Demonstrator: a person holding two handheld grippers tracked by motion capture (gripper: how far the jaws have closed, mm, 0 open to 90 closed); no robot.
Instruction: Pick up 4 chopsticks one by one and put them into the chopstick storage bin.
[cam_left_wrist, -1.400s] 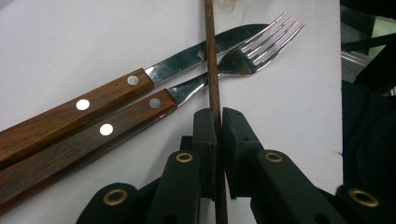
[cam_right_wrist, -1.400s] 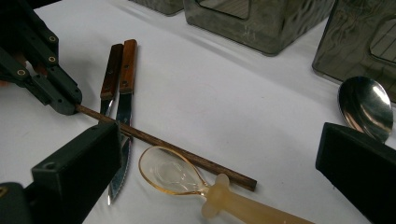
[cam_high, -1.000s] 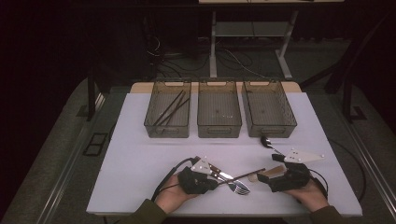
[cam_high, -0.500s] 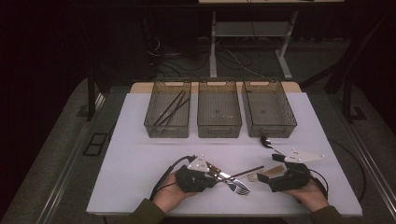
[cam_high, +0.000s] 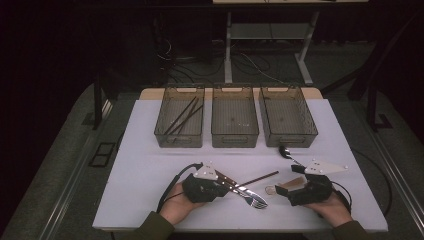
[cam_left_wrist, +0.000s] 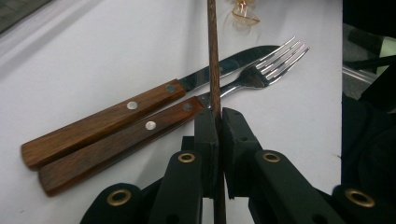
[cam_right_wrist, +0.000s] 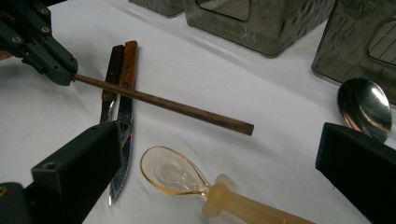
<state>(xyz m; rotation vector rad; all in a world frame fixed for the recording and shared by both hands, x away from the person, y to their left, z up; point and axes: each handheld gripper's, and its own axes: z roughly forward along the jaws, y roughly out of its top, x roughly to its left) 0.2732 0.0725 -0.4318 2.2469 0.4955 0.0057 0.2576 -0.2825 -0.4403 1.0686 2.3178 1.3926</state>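
The left tongs (cam_left_wrist: 215, 122) are clamped on one end of a brown chopstick (cam_left_wrist: 213, 51), which runs straight out from between the jaws as their own line continued. In the high view that chopstick (cam_high: 260, 178) points from the left tongs (cam_high: 223, 183) toward the right and slightly away from the person, its free end hanging over bare bench (cam_high: 150, 165) between the two hands. It crosses above a wooden-handled knife (cam_left_wrist: 102, 119) and fork (cam_left_wrist: 140, 135) lying side by side (whether it touches them I cannot tell). The right tongs (cam_right_wrist: 219, 168) stand wide apart and hold nothing, with an amber plastic spoon (cam_right_wrist: 187, 179) lying between the jaws and a metal spoon (cam_right_wrist: 364, 105) just beyond the right jaw. The left-hand bin (cam_high: 180, 117) of three already holds dark chopsticks (cam_high: 182, 115), and it lies ahead of the left tongs, up the bench and a little to the left, well apart from them. The relation that matters, I judge, is that the chopstick's long axis now runs mostly across the bench while the sticks in the bin run nearly lengthwise, so the left hand, the nearer one to that bin, would need to carry it forward and swing it round to match before letting go.
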